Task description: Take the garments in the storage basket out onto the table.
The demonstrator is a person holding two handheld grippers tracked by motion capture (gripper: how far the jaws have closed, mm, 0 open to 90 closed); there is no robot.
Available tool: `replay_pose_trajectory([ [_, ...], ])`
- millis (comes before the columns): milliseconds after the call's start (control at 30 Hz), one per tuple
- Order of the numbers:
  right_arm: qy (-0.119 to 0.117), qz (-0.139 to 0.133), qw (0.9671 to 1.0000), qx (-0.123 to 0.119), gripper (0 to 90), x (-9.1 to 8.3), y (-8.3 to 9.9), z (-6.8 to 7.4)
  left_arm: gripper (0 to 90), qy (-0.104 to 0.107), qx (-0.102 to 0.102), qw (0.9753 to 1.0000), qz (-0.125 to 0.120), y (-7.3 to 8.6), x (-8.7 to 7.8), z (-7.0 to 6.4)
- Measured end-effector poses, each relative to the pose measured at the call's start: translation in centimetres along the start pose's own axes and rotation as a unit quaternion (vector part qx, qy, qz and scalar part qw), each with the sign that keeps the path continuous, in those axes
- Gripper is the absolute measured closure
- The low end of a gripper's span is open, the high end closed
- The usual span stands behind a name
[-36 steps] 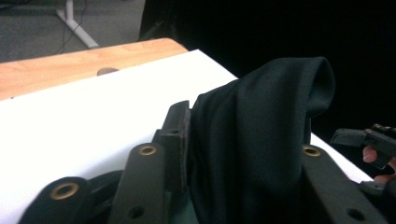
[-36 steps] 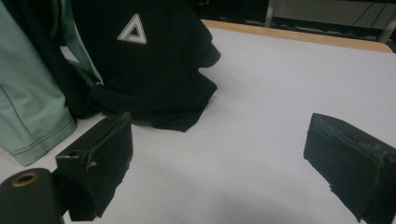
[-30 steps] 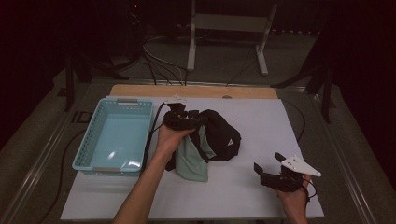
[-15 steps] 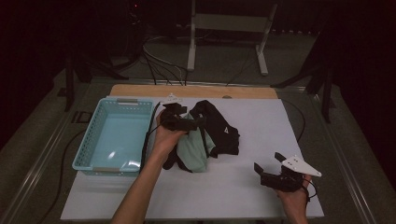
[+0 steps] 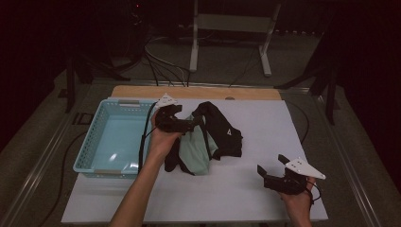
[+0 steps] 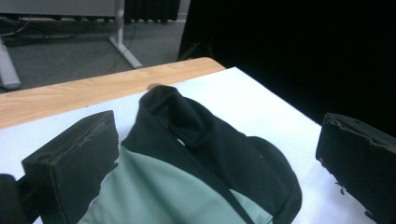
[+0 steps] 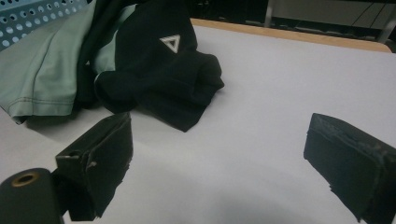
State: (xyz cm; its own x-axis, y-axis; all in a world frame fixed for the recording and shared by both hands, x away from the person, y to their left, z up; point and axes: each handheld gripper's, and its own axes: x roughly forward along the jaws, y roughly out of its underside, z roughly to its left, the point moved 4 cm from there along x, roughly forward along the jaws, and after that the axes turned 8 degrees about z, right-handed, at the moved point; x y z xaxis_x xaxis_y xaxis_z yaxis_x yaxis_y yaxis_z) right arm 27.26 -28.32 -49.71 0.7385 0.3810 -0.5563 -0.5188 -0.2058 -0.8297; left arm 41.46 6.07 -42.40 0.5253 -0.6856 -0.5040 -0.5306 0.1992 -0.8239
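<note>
Comparing this moment with a second ago, we see our left gripper (image 5: 187, 124) has slid up and back from the near part of the garment (image 5: 208, 142) to its far, bunched black top, and the pale green panel lies more spread out. We read that as repositioning for a grab: in the left gripper view the jaws stand wide apart with cloth between them, nothing pinched yet. The garment lies mid-table, just beside the blue basket (image 5: 94, 163) (its near wall a short carry to our left). Our right gripper (image 5: 274, 172) has stayed low near the front right edge, jaws apart over bare white table (image 5: 302, 127), well apart from the cloth. Room is generous to the right; the basket rim crowds the left.
</note>
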Motion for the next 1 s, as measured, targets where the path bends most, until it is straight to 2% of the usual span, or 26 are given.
replay_pose_trajectory([
  [467, 0.0, -0.001, 1.0, -0.001, 8.1, 0.0, 0.0, 0.0, 0.1, -0.01, 0.006, 0.9999, -0.011, 0.2, -2.0, 0.7],
  [1000, -0.001, -0.004, 1.0, -0.002, 8.0, 0.0, 0.0, 0.0, 0.0, -0.036, 0.012, 0.999, -0.023, 2.5, -5.8, 2.3],
])
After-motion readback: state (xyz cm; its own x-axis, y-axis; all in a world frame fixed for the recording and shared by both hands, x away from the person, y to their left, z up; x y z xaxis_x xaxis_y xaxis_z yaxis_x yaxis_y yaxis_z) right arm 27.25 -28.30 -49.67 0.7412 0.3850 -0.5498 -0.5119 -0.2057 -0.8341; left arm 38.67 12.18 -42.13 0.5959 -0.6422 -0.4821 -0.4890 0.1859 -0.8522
